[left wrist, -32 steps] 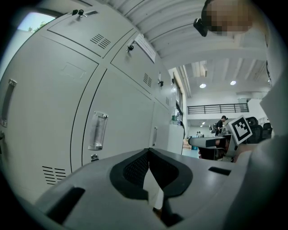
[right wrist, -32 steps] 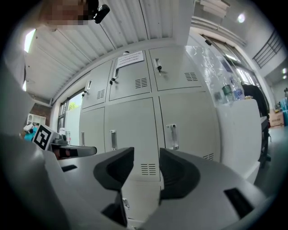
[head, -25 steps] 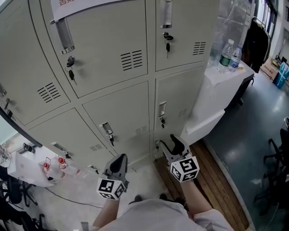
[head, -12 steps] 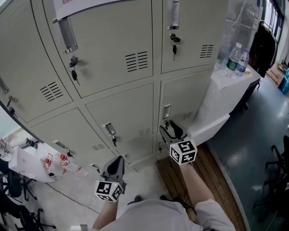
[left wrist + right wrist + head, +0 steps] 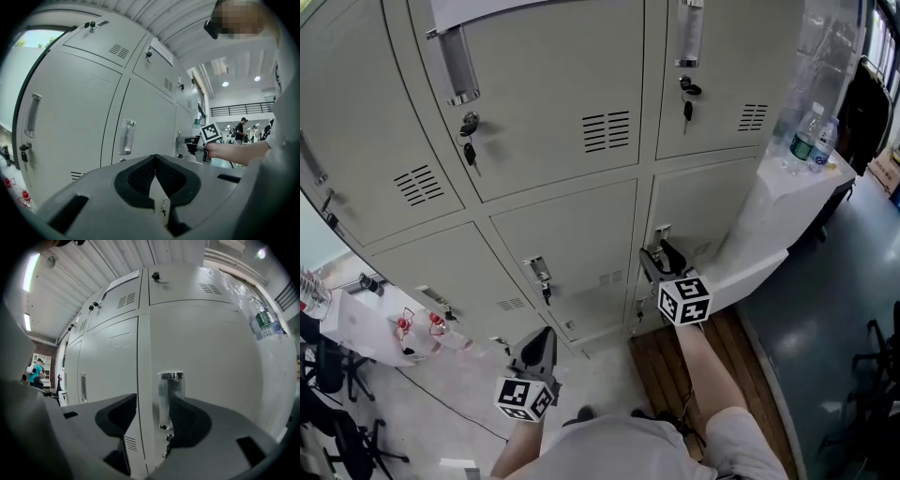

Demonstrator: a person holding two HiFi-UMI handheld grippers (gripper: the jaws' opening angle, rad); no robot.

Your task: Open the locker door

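Just beside the locker door [image 5: 712, 206], bottles [image 5: 807, 141] top perhaps a white cabinet [image 5: 769, 225].

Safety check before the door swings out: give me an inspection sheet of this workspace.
Surface: pale floor and wooden boards below the lockers.
Job's things: locker door shut; handle not clamped.
Clutter: two water bottles on the white ledge.
Grippers: right gripper open, the handle between its jaws; left gripper shut, empty.
Cables: thin cable across the floor.
Surroundings: office chairs; a person far off.
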